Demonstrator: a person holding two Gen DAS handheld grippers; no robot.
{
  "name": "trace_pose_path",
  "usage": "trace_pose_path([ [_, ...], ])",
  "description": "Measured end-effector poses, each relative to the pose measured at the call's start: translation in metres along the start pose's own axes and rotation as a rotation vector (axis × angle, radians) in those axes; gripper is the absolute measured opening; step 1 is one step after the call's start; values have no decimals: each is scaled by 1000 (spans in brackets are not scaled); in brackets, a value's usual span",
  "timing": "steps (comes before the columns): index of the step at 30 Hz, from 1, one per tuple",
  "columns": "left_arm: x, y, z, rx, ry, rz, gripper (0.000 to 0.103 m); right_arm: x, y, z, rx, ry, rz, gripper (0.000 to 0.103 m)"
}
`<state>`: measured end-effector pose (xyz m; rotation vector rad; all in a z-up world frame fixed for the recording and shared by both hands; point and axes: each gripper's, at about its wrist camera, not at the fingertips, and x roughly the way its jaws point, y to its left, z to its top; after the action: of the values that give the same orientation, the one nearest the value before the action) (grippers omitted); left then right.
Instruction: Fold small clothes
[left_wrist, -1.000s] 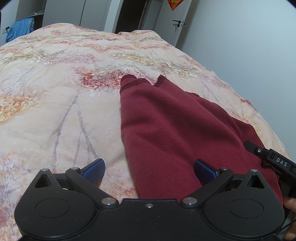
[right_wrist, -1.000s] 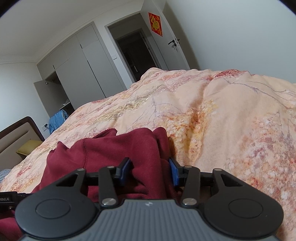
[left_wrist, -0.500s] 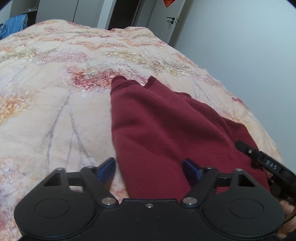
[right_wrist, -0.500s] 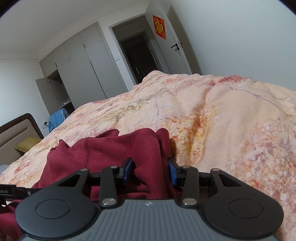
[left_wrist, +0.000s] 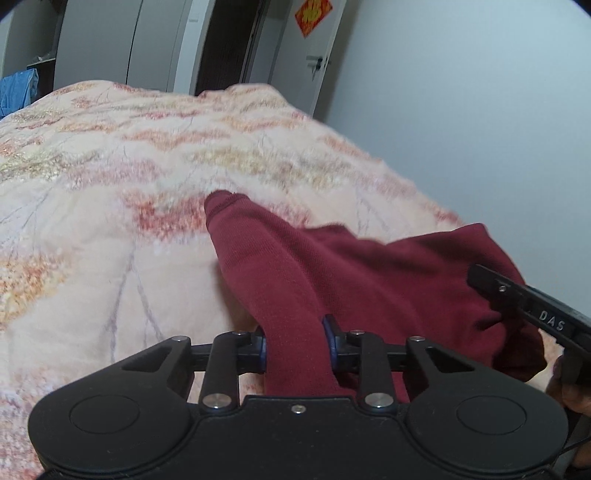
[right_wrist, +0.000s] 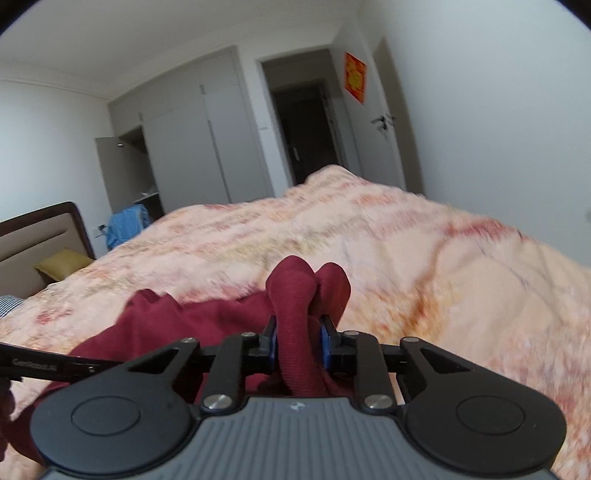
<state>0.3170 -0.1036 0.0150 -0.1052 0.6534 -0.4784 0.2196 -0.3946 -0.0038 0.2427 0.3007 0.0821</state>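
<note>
- The dark red garment (left_wrist: 369, 280) lies on the flowered bedspread (left_wrist: 110, 221) near its right-hand edge, partly lifted where the two grippers have it, so it hangs between them instead of lying flat.
- The left gripper (left_wrist: 297, 343) has a thick bunch of the cloth between its blue pads, and its jaws are closing on it. The grip sits at the near end of a long fold, probably so that whole side rises as one piece.
- The far end of that fold, a hemmed opening (left_wrist: 221, 199), touches the bedspread; my guess is that it serves as the hinge for the fold.
- The right gripper (right_wrist: 298, 343) is closing too, with a rolled ridge of cloth between its pads. The cloth bulges up past the fingertips in two humps, which suggests several layers are caught.
- Taking two points at once keeps the edge taut and level, so the cloth can be carried over without sagging.
- In the left view the right gripper's tip (left_wrist: 524, 306) shows beside the garment's right side, with a bit of the person's hand (left_wrist: 569, 391) below it.
- The risk is uneven layers slipping out of one grip.
</note>
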Motion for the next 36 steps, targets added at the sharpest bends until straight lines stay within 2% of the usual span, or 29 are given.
trace_pose_path([
  [7, -52, 31, 19, 30, -119, 115, 28, 12, 59, 22, -71, -46, 132, 24],
  [12, -84, 78, 33, 40, -165, 270, 29, 57, 110, 28, -52, -47, 254, 24],
  [18, -99, 138, 28, -60, -175, 411, 29, 117, 178, 16, -50, 30, 362, 24],
  [23, -84, 167, 5, -143, -125, 429, 30, 144, 200, -2, -80, 108, 335, 24],
  [27, -77, 175, -11, -163, -109, 440, 37, 151, 194, -16, -92, 145, 264, 26],
  [32, -72, 179, -13, -159, -95, 433, 40, 154, 190, -31, -77, 190, 212, 34],
  [36, -73, 181, -13, -165, -91, 426, 42, 155, 189, -32, -68, 197, 198, 36],
])
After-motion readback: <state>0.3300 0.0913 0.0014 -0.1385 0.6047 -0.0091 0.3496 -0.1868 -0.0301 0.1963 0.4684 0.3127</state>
